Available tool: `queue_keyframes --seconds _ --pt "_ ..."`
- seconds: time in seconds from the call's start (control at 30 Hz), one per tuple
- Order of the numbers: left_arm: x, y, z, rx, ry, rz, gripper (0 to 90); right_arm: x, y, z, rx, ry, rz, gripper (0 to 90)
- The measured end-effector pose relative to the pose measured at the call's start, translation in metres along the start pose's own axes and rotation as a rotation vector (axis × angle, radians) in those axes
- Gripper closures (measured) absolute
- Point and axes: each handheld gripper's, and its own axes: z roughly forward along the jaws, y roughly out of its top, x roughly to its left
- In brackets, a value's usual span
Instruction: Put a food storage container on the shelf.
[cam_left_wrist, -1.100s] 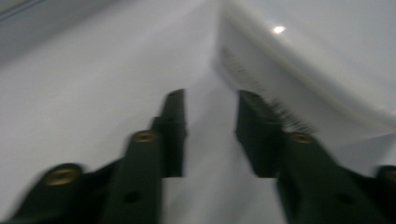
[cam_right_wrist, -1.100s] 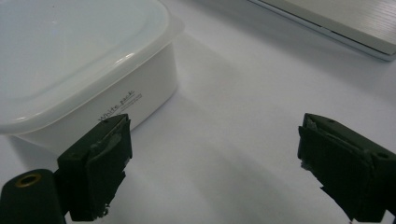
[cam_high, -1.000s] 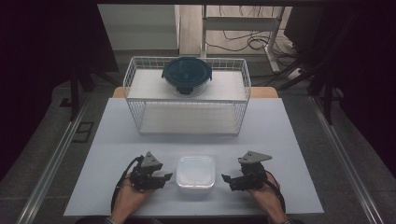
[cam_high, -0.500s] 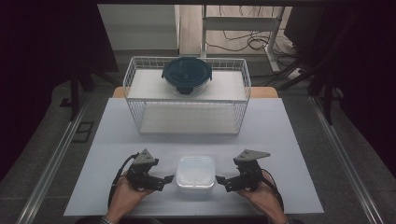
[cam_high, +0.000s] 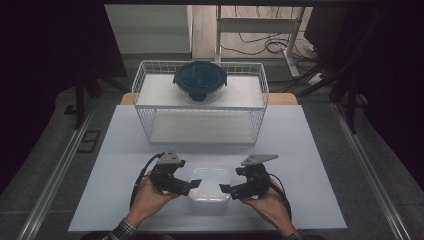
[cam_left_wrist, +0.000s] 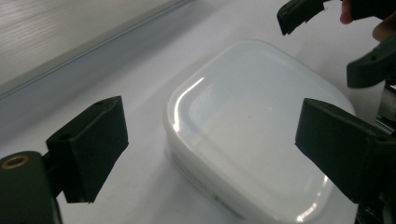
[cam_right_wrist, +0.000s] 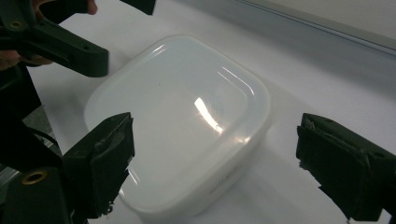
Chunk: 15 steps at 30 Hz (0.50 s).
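The left gripper (cam_high: 194, 184) is held in a hand with its jaws wide apart and nothing between them. Just to its right, between the two grippers, a square white plastic box with a lid (cam_high: 210, 183) sits flat on the white table (cam_high: 310, 150). The right gripper (cam_high: 225, 188) has just closed a little, yet its jaws stand wide and bare too. Beyond both, a white wire basket (cam_high: 200, 102) carries a round dark blue container (cam_high: 199, 80).
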Motion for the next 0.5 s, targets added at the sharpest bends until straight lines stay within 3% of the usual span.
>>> queue_keyframes --seconds 0.1,0.2,0.37,0.43,0.5 --pt "0.001 -0.007 0.004 -0.001 0.027 -0.017 10.6 0.0 0.001 0.007 -0.008 -0.022 0.0 12.3" --pt "0.003 -0.016 0.008 0.024 0.02 -0.032 14.5 0.001 -0.004 0.011 0.0 -0.029 0.003 12.3" --pt "0.007 -0.024 0.014 0.014 -0.104 -0.121 16.0 0.001 -0.012 0.016 0.043 -0.016 0.024 9.5" --pt "0.009 -0.027 0.016 0.02 -0.175 -0.15 19.5 -0.001 -0.014 0.017 0.044 0.01 0.047 12.3" --pt "0.008 -0.029 0.014 0.029 -0.196 -0.177 21.4 0.0 -0.016 0.018 0.053 0.059 0.078 16.6"
